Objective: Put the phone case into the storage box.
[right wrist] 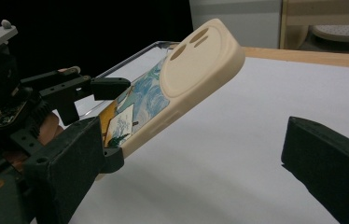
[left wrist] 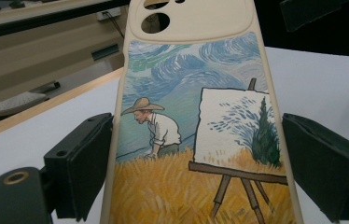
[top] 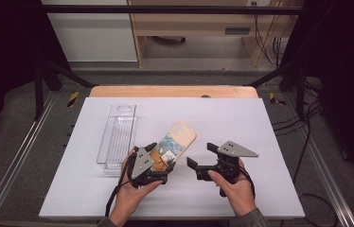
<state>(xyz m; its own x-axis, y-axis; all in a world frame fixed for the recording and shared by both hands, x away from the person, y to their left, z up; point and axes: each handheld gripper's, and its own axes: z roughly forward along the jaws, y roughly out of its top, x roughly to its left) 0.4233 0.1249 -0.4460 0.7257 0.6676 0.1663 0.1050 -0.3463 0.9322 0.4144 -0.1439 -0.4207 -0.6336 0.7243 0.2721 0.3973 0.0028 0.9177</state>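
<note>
A cream phone case [top: 177,137] printed with a painter, an easel and a wheat field is held off the white table, its camera end raised toward the far right. My left gripper [top: 158,156] is shut on the case's lower end; in the left gripper view both jaws press the edges of the case [left wrist: 196,116]. Just to its right, my right gripper [top: 201,154] is open with nothing between its jaws. In the right gripper view the case [right wrist: 196,65] and the left gripper [right wrist: 116,122] lie ahead and to the left.
A clear plastic box [top: 117,137] lies lengthwise on the white table top [top: 241,118], left of the left gripper. A wooden edge [top: 172,91] runs along the table's far side. Metal rails flank the table.
</note>
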